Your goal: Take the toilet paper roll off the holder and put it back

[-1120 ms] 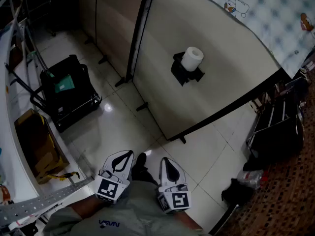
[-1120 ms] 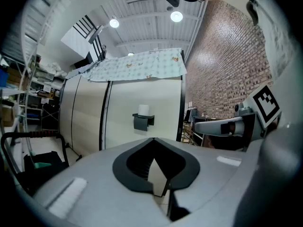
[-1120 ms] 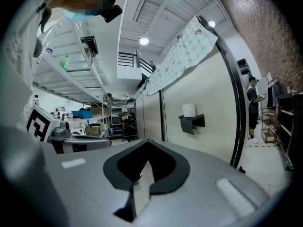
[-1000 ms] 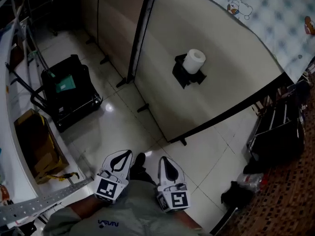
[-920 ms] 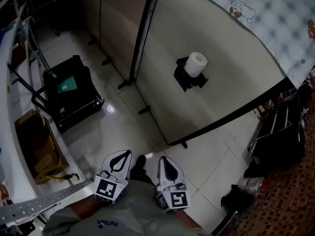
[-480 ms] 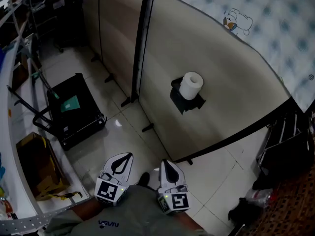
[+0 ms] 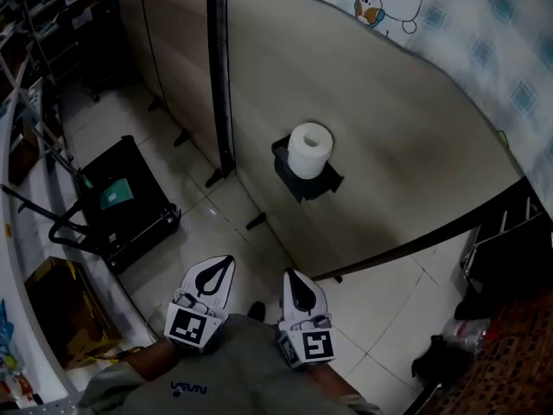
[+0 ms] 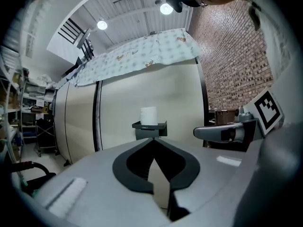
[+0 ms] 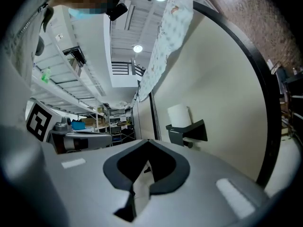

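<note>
- One big beige partition panel (image 7: 389, 145) stands on the tiled floor (image 7: 216, 232); everything below is placed against it.
- Patterned cloth (image 7: 484, 50) is draped over the panel's top edge, with a cartoon print on it.
- Black cart (image 7: 130, 206) sits on the floor off the panel's left end, well apart from it.
- Cardboard box (image 7: 60, 305) is further out from the panel than the cart, by the left edge of the head view.
- Left gripper (image 7: 226, 261): jaws closed tip to tip, nothing between them. It points at the panel, well short of it.
- Right gripper (image 7: 289, 275): just beside the left one. Jaws fully together, empty, aimed at the panel, also well short.
- Black holder (image 7: 304, 178) is fixed to the panel's face, sticking out like a small shelf.
- Toilet paper roll (image 7: 309, 150): white, upright on the holder, close against the panel. Neither gripper touches it. Both gripper views show it beyond the closed tips.
</note>
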`<state>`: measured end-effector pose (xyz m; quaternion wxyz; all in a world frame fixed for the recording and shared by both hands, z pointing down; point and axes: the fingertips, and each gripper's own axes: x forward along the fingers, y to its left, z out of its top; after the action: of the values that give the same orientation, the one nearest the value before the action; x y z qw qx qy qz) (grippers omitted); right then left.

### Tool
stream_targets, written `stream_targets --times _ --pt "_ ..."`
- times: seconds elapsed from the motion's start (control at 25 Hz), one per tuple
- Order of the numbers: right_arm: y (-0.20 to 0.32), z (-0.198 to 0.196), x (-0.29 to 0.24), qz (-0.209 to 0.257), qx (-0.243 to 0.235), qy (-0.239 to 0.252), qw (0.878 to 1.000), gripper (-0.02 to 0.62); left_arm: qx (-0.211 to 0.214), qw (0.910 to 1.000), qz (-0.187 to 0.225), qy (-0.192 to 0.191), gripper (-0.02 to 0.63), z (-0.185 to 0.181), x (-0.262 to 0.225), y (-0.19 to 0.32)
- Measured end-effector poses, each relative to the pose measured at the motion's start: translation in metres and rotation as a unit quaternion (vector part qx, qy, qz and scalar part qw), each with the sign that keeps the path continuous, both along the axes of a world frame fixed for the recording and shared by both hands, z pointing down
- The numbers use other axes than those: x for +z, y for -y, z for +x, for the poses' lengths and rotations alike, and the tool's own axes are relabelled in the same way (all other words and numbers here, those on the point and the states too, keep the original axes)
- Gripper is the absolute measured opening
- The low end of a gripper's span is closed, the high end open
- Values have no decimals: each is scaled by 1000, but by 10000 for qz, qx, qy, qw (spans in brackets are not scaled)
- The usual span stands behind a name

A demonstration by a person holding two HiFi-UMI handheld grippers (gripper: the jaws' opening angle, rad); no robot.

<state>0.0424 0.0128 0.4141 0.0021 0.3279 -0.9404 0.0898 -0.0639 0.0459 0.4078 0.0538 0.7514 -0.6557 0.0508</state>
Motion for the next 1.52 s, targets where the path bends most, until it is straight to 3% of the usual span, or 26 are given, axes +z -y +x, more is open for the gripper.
stream_targets --times 0.52,0.8,1.04,1.36,1.4,1.44,1.52 --pt "52 5 5 59 279 -43 9996 0 250 9994 -213 -67 6 -4 13 60" --pt "89 -19 -8 201 829 -284 9959 0 782 9967 -13 -232 6 -33 -1 118" --pt "122 -43 -38 408 1228 -507 9903 0 1431 9891 177 -302 6 -54 -15 171" --pt "162 -60 -81 661 1433 -1527 9756 4 1964 9798 236 -280 6 -84 -17 229" --pt "168 -63 -86 675 1385 -1727 9729 78 2059 9779 224 -281 6 -85 -16 233" --pt "173 -67 -90 687 1334 -1933 9696 110 2167 9756 210 -290 5 -86 -15 237" --pt "185 -75 -98 722 1223 -2348 9616 117 2384 9704 207 -338 6 -88 -16 245"
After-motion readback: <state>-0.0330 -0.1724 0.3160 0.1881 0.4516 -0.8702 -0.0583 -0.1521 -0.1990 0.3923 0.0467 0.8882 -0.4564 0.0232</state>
